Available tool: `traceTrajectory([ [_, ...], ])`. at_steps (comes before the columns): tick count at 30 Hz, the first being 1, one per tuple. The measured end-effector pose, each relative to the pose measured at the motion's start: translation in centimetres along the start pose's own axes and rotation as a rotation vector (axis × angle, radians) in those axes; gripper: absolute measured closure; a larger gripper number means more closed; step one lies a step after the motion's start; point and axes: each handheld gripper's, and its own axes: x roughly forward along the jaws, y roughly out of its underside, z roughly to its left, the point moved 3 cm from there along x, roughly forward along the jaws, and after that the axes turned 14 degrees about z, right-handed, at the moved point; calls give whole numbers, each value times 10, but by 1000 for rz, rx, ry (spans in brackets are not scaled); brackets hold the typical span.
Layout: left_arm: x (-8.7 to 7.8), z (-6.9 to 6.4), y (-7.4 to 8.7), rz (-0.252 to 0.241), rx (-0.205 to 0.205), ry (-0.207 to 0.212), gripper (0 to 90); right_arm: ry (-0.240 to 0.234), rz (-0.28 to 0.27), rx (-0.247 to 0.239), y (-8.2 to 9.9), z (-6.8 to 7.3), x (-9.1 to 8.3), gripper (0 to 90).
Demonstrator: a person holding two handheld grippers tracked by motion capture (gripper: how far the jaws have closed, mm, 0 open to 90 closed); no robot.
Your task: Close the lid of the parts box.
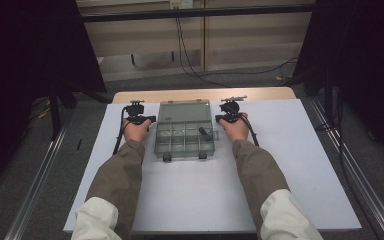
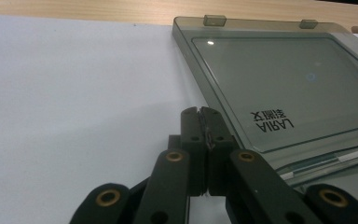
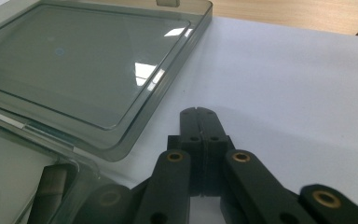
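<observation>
Item: smoky transparent compartment box (image 1: 185, 140), lying open at the middle of the white-covered tabletop (image 1: 280, 170), its lid (image 1: 185, 111) folded back flat toward the far edge. The left gripper (image 1: 151, 119) is sitting just beside the box's left side, its fingers (image 2: 189, 123) pressing together with nothing between them; in the left gripper view the lid, bearing printed lettering, is lying just to the right of the tips, apart from them. The right gripper (image 1: 218, 119) is sitting just beside the box's right side, fingers (image 3: 210, 122) likewise meeting on nothing; in the right gripper view the lid's edge is lying just to the left of the tips. Contents: the tray is showing several divided compartments; a small dark object (image 1: 203, 132) is resting in a compartment toward the right. What it is cannot be told.
</observation>
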Motion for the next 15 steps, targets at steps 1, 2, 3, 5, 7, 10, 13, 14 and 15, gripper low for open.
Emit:
traceTrajectory([
  [1,2,0,0,-3,-8,4,895,-3,4,2,-1,0,0,900],
  [2,3,0,0,-4,-14,5,895,-3,8,1,-2,0,1,900],
  [3,5,1,0,4,-8,8,896,-3,9,-6,-3,0,1,900],
  [5,9,1,1,6,-18,13,896,-3,13,-7,-6,2,3,900],
  [7,12,1,0,2,-30,17,900,-8,10,-14,-8,3,5,900],
  [10,13,1,-3,13,-24,14,900,-15,4,-18,-12,4,9,900],
  [13,17,1,-7,4,-44,24,900,-18,2,-9,-16,5,12,900],
  [14,18,1,-8,8,-43,23,900,-16,-4,-11,-17,5,13,900],
  [15,18,1,-9,8,-42,19,900,-13,-4,-8,-19,5,14,900],
])
